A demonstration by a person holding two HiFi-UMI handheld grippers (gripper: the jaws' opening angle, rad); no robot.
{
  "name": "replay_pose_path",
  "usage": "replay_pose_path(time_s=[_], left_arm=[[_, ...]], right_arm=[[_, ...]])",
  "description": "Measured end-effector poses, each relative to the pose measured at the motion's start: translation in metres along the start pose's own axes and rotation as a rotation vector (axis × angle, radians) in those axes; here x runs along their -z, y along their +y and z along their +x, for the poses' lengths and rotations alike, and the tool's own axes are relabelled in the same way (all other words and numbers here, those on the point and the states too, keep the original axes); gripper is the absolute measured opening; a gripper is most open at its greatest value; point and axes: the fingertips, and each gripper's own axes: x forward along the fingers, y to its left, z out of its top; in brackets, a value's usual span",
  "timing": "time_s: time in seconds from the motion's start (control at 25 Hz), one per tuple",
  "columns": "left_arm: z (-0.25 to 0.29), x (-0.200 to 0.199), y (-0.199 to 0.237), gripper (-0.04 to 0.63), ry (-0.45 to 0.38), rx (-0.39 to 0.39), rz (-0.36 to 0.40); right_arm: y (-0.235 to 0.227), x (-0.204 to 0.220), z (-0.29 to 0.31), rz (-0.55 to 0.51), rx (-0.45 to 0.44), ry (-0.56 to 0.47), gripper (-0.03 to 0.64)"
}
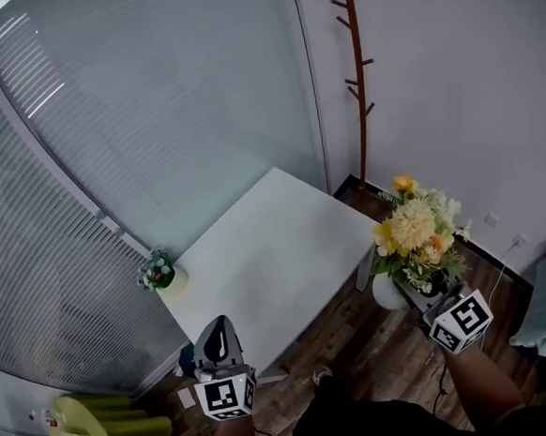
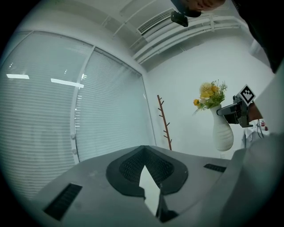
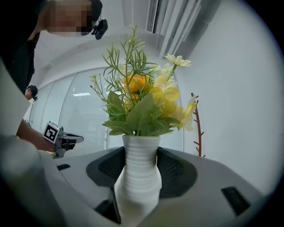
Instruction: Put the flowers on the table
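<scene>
matt ribbed vase [image 3: 137,177], smooth table [image 1: 267,260], wood-look floor [image 1: 358,347].

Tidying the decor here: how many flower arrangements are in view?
2. A yellow bouquet in a white vase, gripped by the right gripper beside the table; a small potted bunch at the table's left corner. None appear hidden.
</scene>
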Motion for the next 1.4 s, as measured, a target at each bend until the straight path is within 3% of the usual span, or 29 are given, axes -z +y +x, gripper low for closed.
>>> replay_pose_path(time_s=[0.72, 1.16, 1.4], left_arm=[[0.130, 0.009, 0.071, -0.005, -0.040, 0.047, -0.005], [0.150, 0.024, 0.092, -0.005, -0.004, 0.017, 0.000], [0.171, 0.025, 0.106, -0.005, 0.010, -0.050, -0.009]], right_arm=[[-0.019, -0.015, 0.138, -0.023, -0.005, -0.018, 0.241], [0.003, -0.035, 0.213, -0.035, -0.118, -0.062, 0.241], [-0.001, -0.034, 0.253, -0.057, -0.206, -0.081, 0.241]])
